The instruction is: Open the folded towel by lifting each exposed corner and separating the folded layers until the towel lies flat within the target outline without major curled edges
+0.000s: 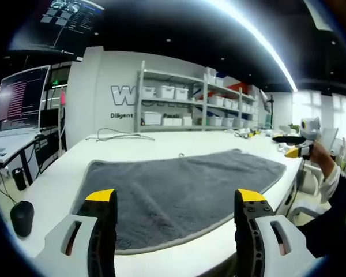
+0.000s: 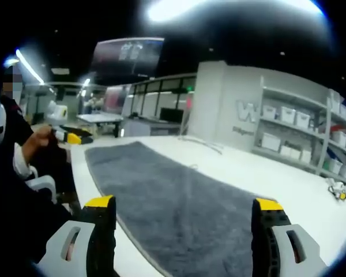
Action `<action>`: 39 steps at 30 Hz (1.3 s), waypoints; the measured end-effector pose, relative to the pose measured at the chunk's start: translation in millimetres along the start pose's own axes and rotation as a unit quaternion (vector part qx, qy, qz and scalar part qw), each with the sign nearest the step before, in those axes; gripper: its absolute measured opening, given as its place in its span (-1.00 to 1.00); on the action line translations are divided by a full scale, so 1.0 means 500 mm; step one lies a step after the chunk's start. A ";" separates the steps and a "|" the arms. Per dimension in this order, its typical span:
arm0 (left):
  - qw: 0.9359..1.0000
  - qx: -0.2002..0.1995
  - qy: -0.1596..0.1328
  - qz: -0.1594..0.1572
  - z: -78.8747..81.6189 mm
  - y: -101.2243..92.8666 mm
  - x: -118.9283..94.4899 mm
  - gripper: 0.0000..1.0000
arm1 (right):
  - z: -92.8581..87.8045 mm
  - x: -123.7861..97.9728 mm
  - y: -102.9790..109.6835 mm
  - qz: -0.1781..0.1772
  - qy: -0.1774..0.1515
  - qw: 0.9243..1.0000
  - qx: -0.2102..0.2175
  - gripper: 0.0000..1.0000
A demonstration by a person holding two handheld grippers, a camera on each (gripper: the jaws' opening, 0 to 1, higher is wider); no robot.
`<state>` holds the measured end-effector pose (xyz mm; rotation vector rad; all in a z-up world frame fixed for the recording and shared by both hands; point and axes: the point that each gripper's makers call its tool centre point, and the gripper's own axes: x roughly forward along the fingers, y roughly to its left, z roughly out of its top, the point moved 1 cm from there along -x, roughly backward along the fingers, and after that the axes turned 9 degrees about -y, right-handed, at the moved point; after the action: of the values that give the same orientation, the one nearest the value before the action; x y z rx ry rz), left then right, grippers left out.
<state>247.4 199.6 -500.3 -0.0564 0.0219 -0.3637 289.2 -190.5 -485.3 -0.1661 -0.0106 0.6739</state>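
Observation:
A dark grey towel [image 1: 179, 184] lies spread flat on the white table [image 1: 57, 179], one long edge running along the near side. My left gripper [image 1: 176, 202] hovers above that edge, open, with nothing between its yellow-tipped fingers [image 1: 101, 196]. At the towel's far right end the right gripper [image 1: 297, 147] hangs in a person's hand, clear of the cloth. In the right gripper view the towel [image 2: 173, 202] stretches away lengthwise below my open right gripper [image 2: 184, 210]. The left gripper [image 2: 72, 137] is held beyond the towel's far end at the left.
A black cylinder [image 1: 22, 218] stands near the table's left edge, with monitors [image 1: 20, 98] behind it. A cable [image 1: 118, 137] lies on the table beyond the towel. Shelves with white bins [image 1: 179, 101] line the back wall. Small items [image 2: 340, 190] sit at the table's right.

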 end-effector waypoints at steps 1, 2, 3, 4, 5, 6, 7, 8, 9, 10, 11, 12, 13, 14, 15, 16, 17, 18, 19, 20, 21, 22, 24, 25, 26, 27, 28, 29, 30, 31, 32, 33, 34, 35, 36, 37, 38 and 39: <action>1.000 -0.001 -0.002 -0.001 0.004 -0.002 -0.001 0.68 | 0.004 -0.003 -0.003 -0.003 0.000 1.000 -0.001 0.99; 1.000 -0.001 -0.005 -0.003 0.008 -0.003 -0.003 0.69 | 0.007 -0.005 -0.004 -0.004 0.000 1.000 -0.002 0.99; 1.000 -0.001 -0.007 -0.003 0.012 -0.004 -0.005 0.69 | 0.014 -0.007 -0.008 -0.007 -0.001 1.000 -0.006 0.99; 1.000 -0.001 -0.009 -0.003 0.016 -0.004 -0.007 0.69 | 0.017 -0.008 -0.009 -0.009 0.000 1.000 -0.009 0.99; 1.000 -0.001 -0.011 -0.003 0.019 -0.004 -0.009 0.69 | 0.021 -0.009 -0.012 -0.014 0.002 1.000 -0.014 0.99; 1.000 0.000 -0.012 -0.002 0.021 -0.003 -0.011 0.69 | 0.025 -0.011 -0.015 -0.018 0.004 1.000 -0.018 0.99; 1.000 0.000 -0.013 -0.002 0.023 -0.003 -0.014 0.69 | 0.028 -0.012 -0.015 -0.022 0.006 1.000 -0.021 0.99; 1.000 0.000 -0.013 -0.002 0.025 -0.003 -0.016 0.69 | 0.030 -0.015 -0.013 -0.024 0.009 0.999 -0.025 0.99; 1.000 0.001 -0.012 -0.003 0.026 -0.004 -0.019 0.69 | 0.031 -0.017 -0.011 -0.025 0.012 0.999 -0.030 0.99; 1.000 0.000 -0.009 -0.003 0.026 -0.005 -0.022 0.69 | 0.032 -0.021 -0.009 -0.026 0.016 0.999 -0.031 0.99; 1.000 -0.001 -0.007 -0.003 0.026 -0.005 -0.026 0.69 | 0.031 -0.025 -0.009 -0.027 0.023 0.999 -0.028 0.99; 1.000 -0.002 -0.007 -0.002 0.028 -0.005 -0.028 0.69 | 0.033 -0.030 -0.007 -0.029 0.026 0.999 -0.025 0.99; 1.000 -0.001 -0.005 -0.001 0.030 -0.005 -0.029 0.69 | 0.034 -0.036 -0.007 -0.032 0.031 0.999 -0.024 0.99; 1.000 0.001 -0.003 0.000 0.033 -0.006 -0.029 0.69 | 0.034 -0.043 -0.005 -0.036 0.037 0.998 -0.026 0.99; 1.000 0.003 -0.003 0.001 0.035 -0.006 -0.030 0.69 | 0.034 -0.051 -0.003 -0.037 0.045 0.998 -0.031 0.99; 1.000 0.005 -0.004 0.001 0.038 -0.006 -0.028 0.69 | 0.037 -0.058 0.001 -0.038 0.047 0.998 -0.036 0.99; 1.000 0.006 -0.005 0.001 0.041 -0.007 -0.026 0.70 | 0.039 -0.065 0.004 -0.038 0.048 0.997 -0.038 0.99; 1.000 0.005 -0.004 -0.001 0.043 -0.009 -0.023 0.71 | 0.044 -0.074 0.007 -0.039 0.048 0.997 -0.039 0.99; 1.000 0.003 -0.004 -0.005 0.044 -0.012 -0.020 0.72 | 0.047 -0.077 0.009 -0.039 0.046 0.998 -0.037 0.99; 1.000 0.002 -0.005 -0.009 0.047 -0.015 -0.017 0.73 | 0.052 -0.082 0.011 -0.039 0.041 0.998 -0.030 0.99; 1.000 -0.001 -0.008 -0.012 0.049 -0.018 -0.014 0.75 | 0.057 -0.086 0.013 -0.039 0.036 0.998 -0.026 0.99; 1.000 -0.005 -0.008 -0.015 0.051 -0.021 -0.011 0.76 | 0.060 -0.090 0.014 -0.040 0.033 0.998 -0.024 0.99; 1.000 -0.008 -0.006 -0.024 0.052 -0.029 -0.008 0.78 | 0.063 -0.100 0.014 -0.043 0.031 0.998 -0.019 0.99; 1.000 -0.009 -0.006 -0.028 0.053 -0.032 -0.007 0.78 | 0.064 -0.104 0.012 -0.045 0.031 0.998 -0.019 0.99; 0.999 -0.010 -0.008 -0.030 0.055 -0.034 -0.006 0.79 | 0.064 -0.108 0.010 -0.050 0.032 0.998 -0.019 0.99; 0.999 -0.010 -0.011 -0.031 0.057 -0.036 -0.007 0.79 | 0.063 -0.112 0.008 -0.055 0.034 0.998 -0.018 0.99; 0.999 -0.009 -0.011 -0.033 0.058 -0.038 -0.007 0.80 | 0.062 -0.115 0.005 -0.060 0.036 0.997 -0.017 0.99; 0.999 -0.008 -0.008 -0.034 0.058 -0.040 -0.010 0.82 | 0.061 -0.117 0.005 -0.062 0.037 0.997 -0.016 0.99; 0.999 -0.006 -0.005 -0.036 0.057 -0.042 -0.014 0.83 | 0.060 -0.121 0.005 -0.064 0.039 0.997 -0.015 0.99; 0.999 -0.003 -0.002 -0.036 0.057 -0.043 -0.017 0.85 | 0.058 -0.124 0.007 -0.062 0.045 0.997 -0.015 0.99; 0.999 -0.001 -0.001 -0.035 0.057 -0.042 -0.020 0.87 | 0.058 -0.128 0.008 -0.060 0.049 0.997 -0.015 0.99; 0.999 0.002 -0.001 -0.032 0.059 -0.039 -0.024 0.89 | 0.061 -0.132 0.010 -0.060 0.050 0.997 -0.013 0.99; 1.000 0.003 -0.002 -0.029 0.062 -0.036 -0.027 0.90 | 0.065 -0.134 0.010 -0.062 0.048 0.997 -0.012 0.99; 1.000 0.004 -0.003 -0.026 0.066 -0.033 -0.030 0.91 | 0.069 -0.136 0.010 -0.064 0.046 0.997 -0.012 0.99; 1.000 0.003 -0.005 -0.024 0.070 -0.029 -0.034 0.93 | 0.072 -0.136 0.011 -0.064 0.044 0.997 -0.012 0.99; 1.000 0.003 -0.004 -0.025 0.072 -0.027 -0.035 0.96 | 0.073 -0.136 0.013 -0.063 0.044 0.997 -0.014 0.99; 1.000 0.002 0.002 -0.027 0.069 -0.028 -0.037 0.99 | 0.072 -0.136 0.014 -0.060 0.045 0.997 -0.014 0.99; 1.000 0.001 0.009 -0.026 0.067 -0.026 -0.039 0.99 | 0.071 -0.135 0.016 -0.058 0.047 0.997 -0.014 0.99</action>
<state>225.6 195.9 -465.9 -0.0514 0.0384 -0.4170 229.1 -220.8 -448.5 -0.2215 0.0607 0.5501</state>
